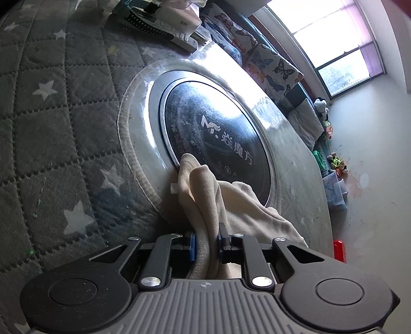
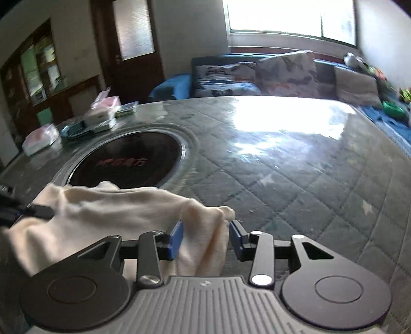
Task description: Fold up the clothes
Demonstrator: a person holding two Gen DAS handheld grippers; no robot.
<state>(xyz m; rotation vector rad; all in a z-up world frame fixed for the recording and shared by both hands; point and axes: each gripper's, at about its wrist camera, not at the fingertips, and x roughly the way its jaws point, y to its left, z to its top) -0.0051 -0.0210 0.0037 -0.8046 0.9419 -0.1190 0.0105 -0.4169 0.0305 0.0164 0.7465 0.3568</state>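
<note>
Cream garment (image 2: 123, 205) bunched, type unclear; edge hidden between left hand-held gripper (image 1: 206, 242) pads.

A lived-in home — cushioned sofa (image 2: 269, 74), window (image 2: 290, 18), soft toys (image 1: 322, 108).

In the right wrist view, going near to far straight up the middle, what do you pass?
Right gripper → cream garment → quilted star table cover → butterfly cushions → window.
</note>
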